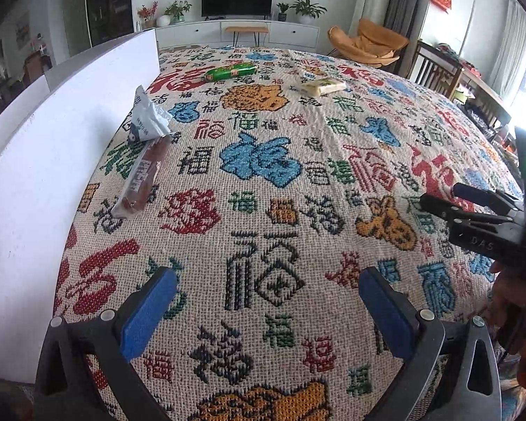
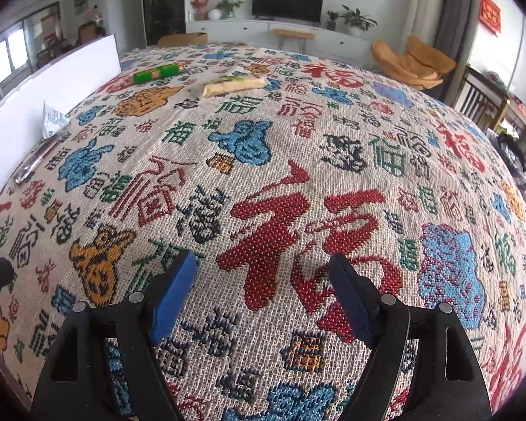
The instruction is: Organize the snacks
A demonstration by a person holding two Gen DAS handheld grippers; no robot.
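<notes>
Four snacks lie on the patterned tablecloth (image 1: 263,210). Far across it are a green packet (image 1: 230,71) (image 2: 156,73) and a pale yellow packet (image 1: 323,86) (image 2: 235,86). At the left, a white-grey bag (image 1: 147,115) (image 2: 52,121) leans against a white board (image 1: 52,140), with a long red-brown packet (image 1: 142,179) (image 2: 40,159) lying below it. My left gripper (image 1: 268,275) is open over bare cloth near the front, with nothing between its blue pads. My right gripper (image 2: 263,259) (image 1: 440,194) is open too, over a big red character, and holds nothing.
The white board (image 2: 52,80) stands upright along the table's left edge. A person's hand (image 1: 515,301) holds the right gripper at the right. Beyond the table are a TV cabinet (image 1: 238,31), an orange chair (image 1: 368,44) and wooden chairs (image 1: 438,70).
</notes>
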